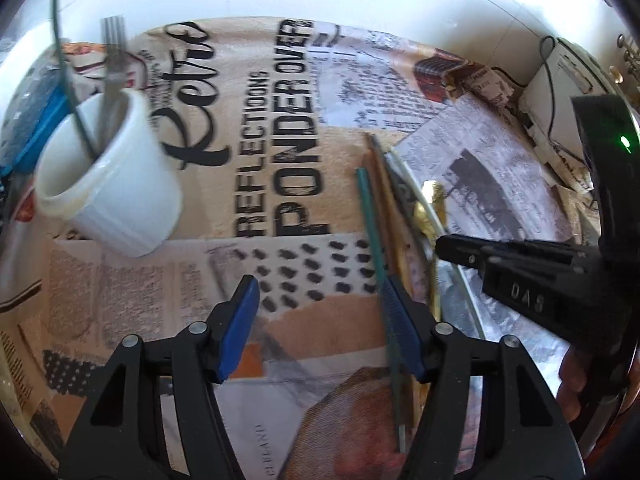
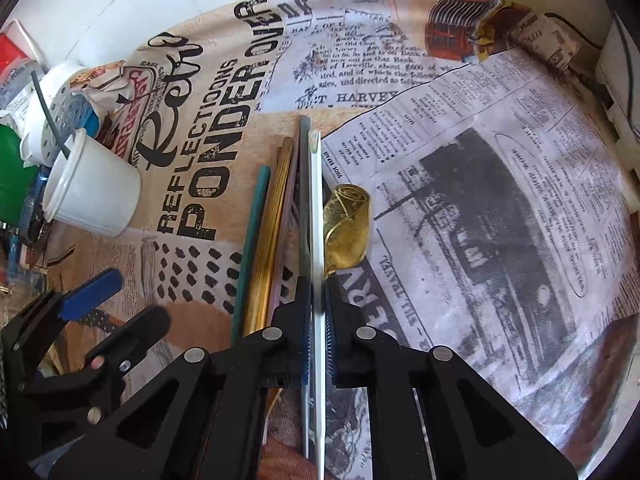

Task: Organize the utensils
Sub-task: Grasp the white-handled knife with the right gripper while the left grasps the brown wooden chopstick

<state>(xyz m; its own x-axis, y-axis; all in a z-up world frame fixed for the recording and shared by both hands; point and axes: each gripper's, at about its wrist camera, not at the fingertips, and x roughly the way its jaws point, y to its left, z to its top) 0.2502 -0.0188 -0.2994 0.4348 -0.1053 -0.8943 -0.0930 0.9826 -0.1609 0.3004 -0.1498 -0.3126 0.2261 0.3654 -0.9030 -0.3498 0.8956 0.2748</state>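
A row of loose sticks lies on the newspaper-print cloth: a teal one (image 2: 252, 248), a gold one (image 2: 272, 232), a pinkish one (image 2: 286, 236) and a dark grey one (image 2: 305, 160). My right gripper (image 2: 317, 286) is shut on a white stick (image 2: 316, 208), with a gold spoon (image 2: 346, 224) just to its right. My left gripper (image 1: 320, 284) stands open low over the cloth, and the teal stick (image 1: 372, 232) runs along its right pad (image 1: 404, 328). A white cup (image 1: 108, 180) at the left holds a fork (image 1: 114, 52) and a dark green stick (image 1: 64, 64).
Left of the cup (image 2: 92, 196) stand a white perforated container (image 2: 64, 116), a blue item and a green object (image 2: 12, 176). A white box with cables (image 1: 560, 92) sits at the far right, beside a rolled-up cloth (image 2: 548, 44).
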